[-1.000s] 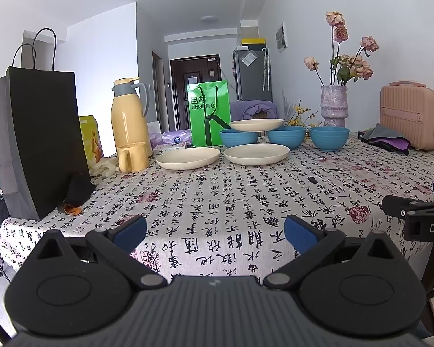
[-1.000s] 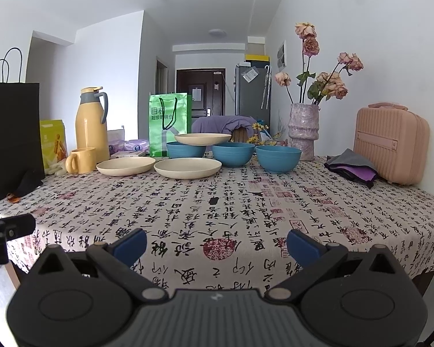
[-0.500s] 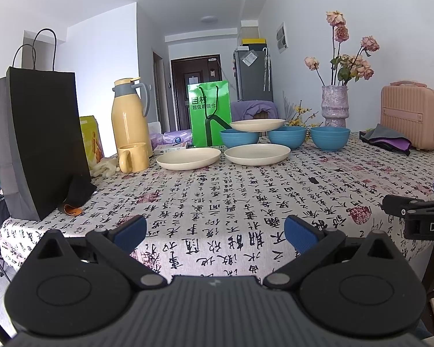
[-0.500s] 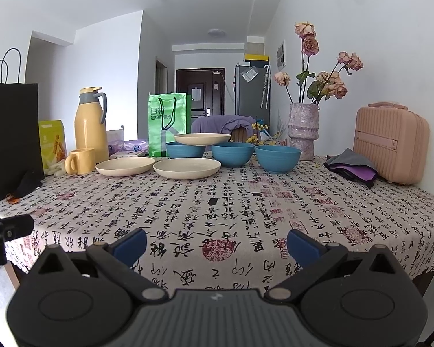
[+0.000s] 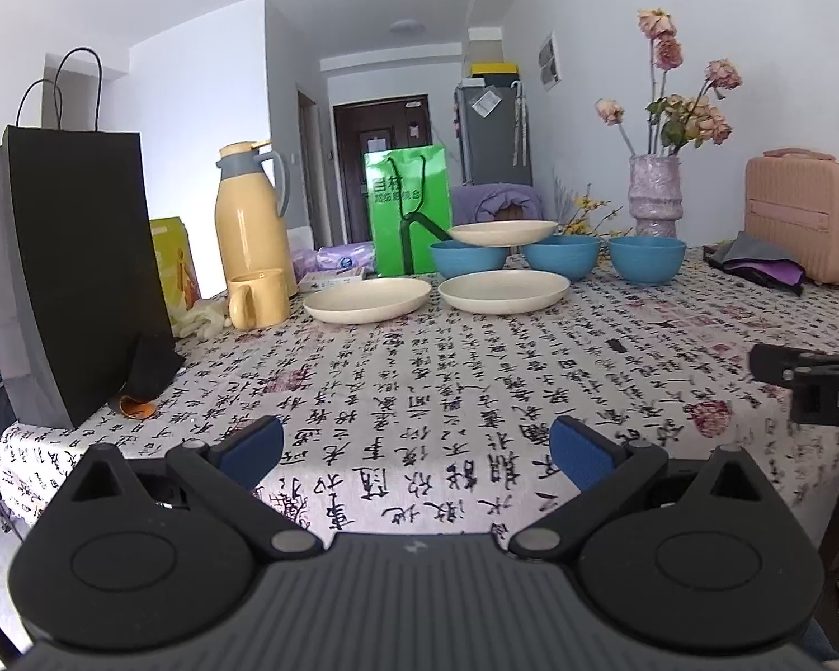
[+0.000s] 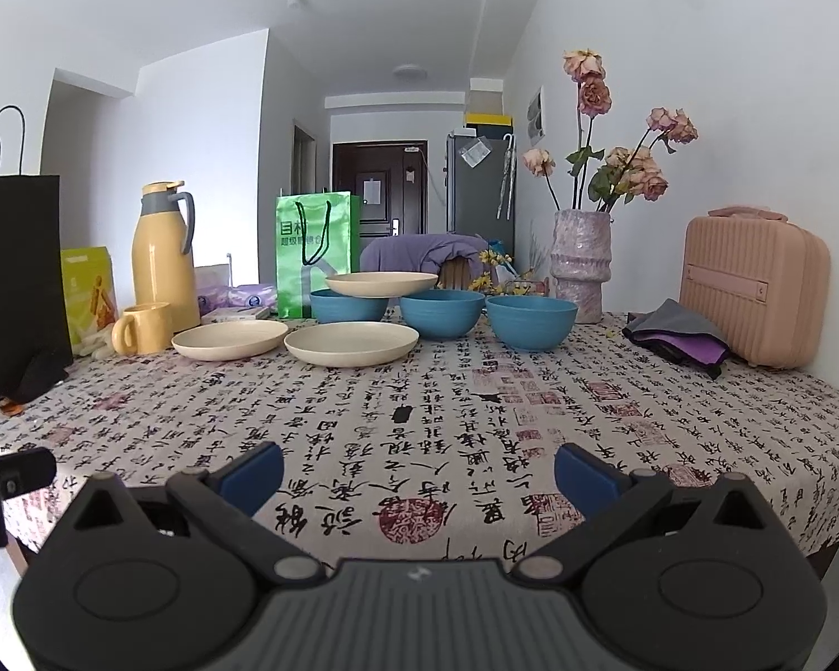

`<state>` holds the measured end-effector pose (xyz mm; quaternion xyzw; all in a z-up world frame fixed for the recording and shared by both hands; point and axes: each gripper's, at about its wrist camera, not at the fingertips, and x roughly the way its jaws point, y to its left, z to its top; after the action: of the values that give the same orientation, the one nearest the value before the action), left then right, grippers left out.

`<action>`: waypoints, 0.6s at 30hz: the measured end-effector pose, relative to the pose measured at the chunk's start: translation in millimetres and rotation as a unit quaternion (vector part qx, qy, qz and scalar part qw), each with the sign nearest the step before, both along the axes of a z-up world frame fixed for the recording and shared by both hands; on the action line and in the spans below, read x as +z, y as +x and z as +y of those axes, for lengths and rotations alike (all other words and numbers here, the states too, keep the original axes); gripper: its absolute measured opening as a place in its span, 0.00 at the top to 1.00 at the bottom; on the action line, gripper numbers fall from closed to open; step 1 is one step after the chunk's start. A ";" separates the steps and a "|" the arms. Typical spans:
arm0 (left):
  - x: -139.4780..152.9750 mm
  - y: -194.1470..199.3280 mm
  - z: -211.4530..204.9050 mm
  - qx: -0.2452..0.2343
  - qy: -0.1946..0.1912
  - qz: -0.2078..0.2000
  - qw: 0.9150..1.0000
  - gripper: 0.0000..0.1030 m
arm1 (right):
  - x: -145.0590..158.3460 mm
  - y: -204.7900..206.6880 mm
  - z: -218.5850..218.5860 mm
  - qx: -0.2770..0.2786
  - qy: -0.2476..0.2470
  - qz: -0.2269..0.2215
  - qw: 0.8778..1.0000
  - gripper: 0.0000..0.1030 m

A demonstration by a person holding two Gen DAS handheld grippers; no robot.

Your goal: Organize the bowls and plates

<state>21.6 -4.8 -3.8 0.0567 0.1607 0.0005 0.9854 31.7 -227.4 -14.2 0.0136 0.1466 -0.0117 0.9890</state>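
Observation:
Two cream plates lie side by side on the patterned tablecloth, the left plate (image 6: 229,339) (image 5: 367,298) and the right plate (image 6: 350,343) (image 5: 504,291). Behind them stand three blue bowls: the left bowl (image 6: 348,306) carries a third cream plate (image 6: 381,283) (image 5: 502,232), then the middle bowl (image 6: 442,313) and the right bowl (image 6: 531,321). My left gripper (image 5: 416,453) and right gripper (image 6: 419,472) are both open and empty, low over the near table edge, far from the dishes.
A black paper bag (image 5: 67,279), a yellow thermos (image 5: 251,229) and a yellow mug (image 5: 257,299) stand on the left. A green bag (image 6: 316,254) is behind the bowls. A flower vase (image 6: 580,271), a pink case (image 6: 752,291) and folded cloth (image 6: 679,335) are on the right.
Both grippers have edged slightly forward toward the dishes. Nothing on the table has moved.

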 end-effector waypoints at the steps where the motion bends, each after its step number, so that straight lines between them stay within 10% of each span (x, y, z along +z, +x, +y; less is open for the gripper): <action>1: -0.1 3.8 -0.5 0.004 0.002 0.001 1.000 0.00 | -0.7 1.6 0.0 -0.001 0.000 0.001 1.000 0.00; 18: 9.5 58.8 -9.2 0.001 0.003 0.009 1.000 0.00 | 3.6 31.0 -12.3 0.000 -0.002 -0.008 1.000 0.00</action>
<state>80.4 -14.0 5.7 0.0595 0.1695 0.0019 0.9837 62.7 -239.7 -10.6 0.0113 0.1384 -0.0123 0.9902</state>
